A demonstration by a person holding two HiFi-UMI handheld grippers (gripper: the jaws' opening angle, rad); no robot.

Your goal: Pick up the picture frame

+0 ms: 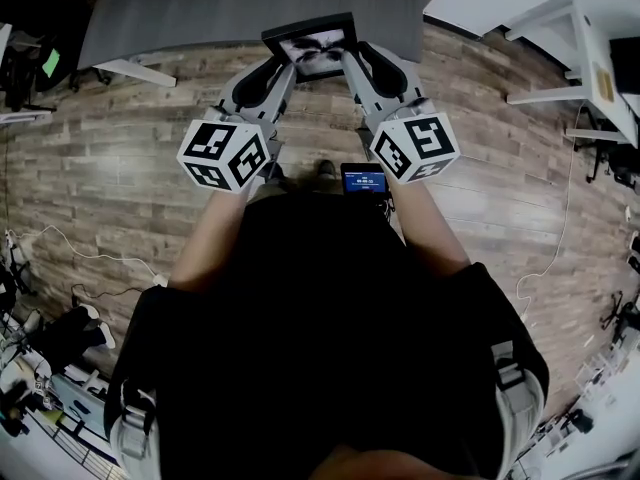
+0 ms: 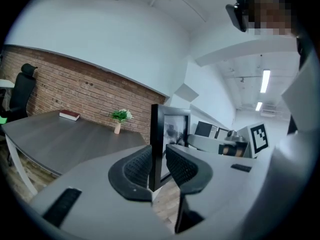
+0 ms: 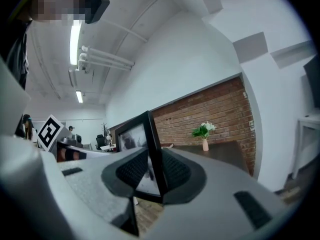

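The left gripper (image 2: 159, 159) and right gripper (image 3: 154, 159) have jaws clenched on the picture frame's (image 1: 318, 46) side edges. It seems lifted off the bench (image 1: 200, 8).

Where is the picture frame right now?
The picture frame is top centre in the head view, clamped between the left gripper and right gripper, at the near edge of the grey table.

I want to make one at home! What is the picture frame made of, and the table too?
The picture frame has a smooth, matte black border. It could be painted wood or plastic; the look leaves that open. The table has a dark grey top with faint wood-like streaks, so probably laminate or stained wood.
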